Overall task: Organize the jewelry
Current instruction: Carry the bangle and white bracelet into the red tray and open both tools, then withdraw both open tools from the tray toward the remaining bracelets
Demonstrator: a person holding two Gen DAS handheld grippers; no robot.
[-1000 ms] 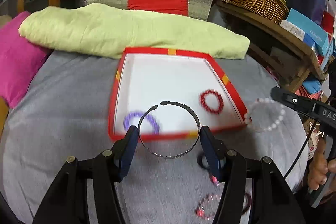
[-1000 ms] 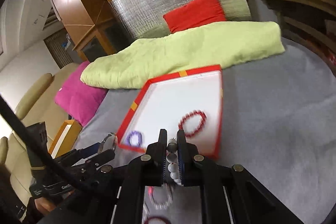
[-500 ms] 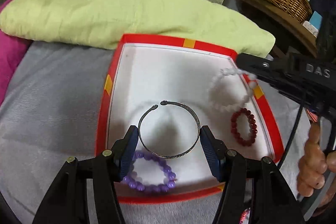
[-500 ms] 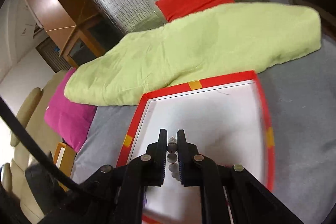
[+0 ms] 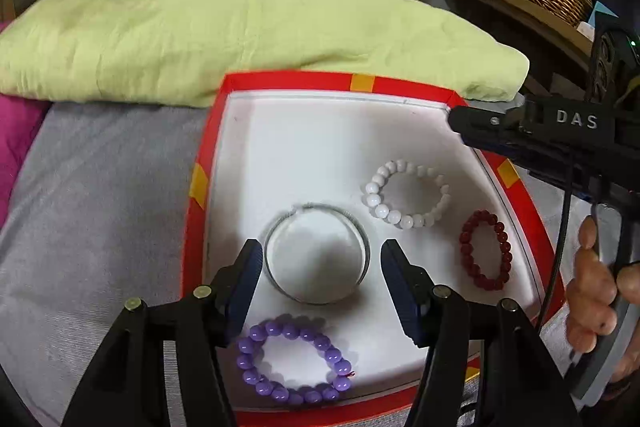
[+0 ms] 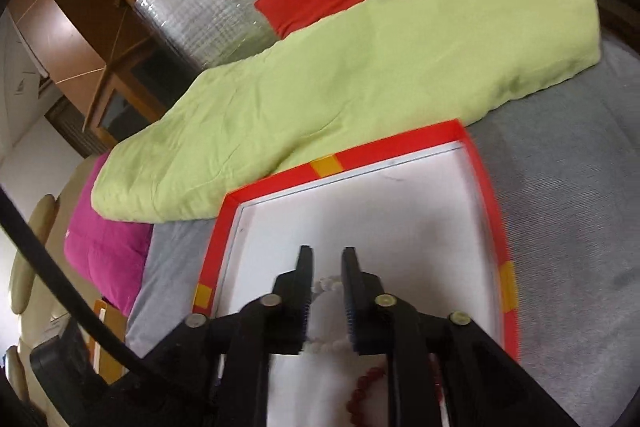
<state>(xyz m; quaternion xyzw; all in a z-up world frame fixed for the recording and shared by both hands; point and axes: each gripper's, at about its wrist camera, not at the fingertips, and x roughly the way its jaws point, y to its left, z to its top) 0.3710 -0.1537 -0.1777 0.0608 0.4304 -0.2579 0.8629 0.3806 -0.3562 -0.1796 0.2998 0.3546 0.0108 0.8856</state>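
Catalogue, left to right, as I read it off my two wrist feeds.

1. Tray (image 5: 204, 163): red rim with yellow tabs, white floor, on grey cloth, a green folded blanket (image 5: 240, 39) just behind.
2. Purple bead bracelet (image 5: 294, 363): flat on the tray floor, near edge.
3. Left gripper (image 5: 316, 267): jaws spread. The silver bangle (image 5: 318, 253) sits between them, over or on the tray floor; its outline is blurred, and I cannot tell whether the pads press its sides or whether it lies released.
4. White bead bracelet (image 5: 406, 193): flat on the tray floor, right of the bangle.
5. Dark red bead bracelet (image 5: 484, 251): flat by the right rim.
6. Right gripper (image 6: 327, 255): jaws have just been opening, now slightly parted. In its own feed the white beads lie on the floor below the gap, not pinched. A hand (image 5: 592, 291) holds its grip.

Step in hand, by my judgement: depositing, white piece set down, bangle last. Next I would want the left jaws clear of the bangle, both grippers lifted straight off without dragging beads.

Hidden: the tray's near corners, cut off by gripper bodies.
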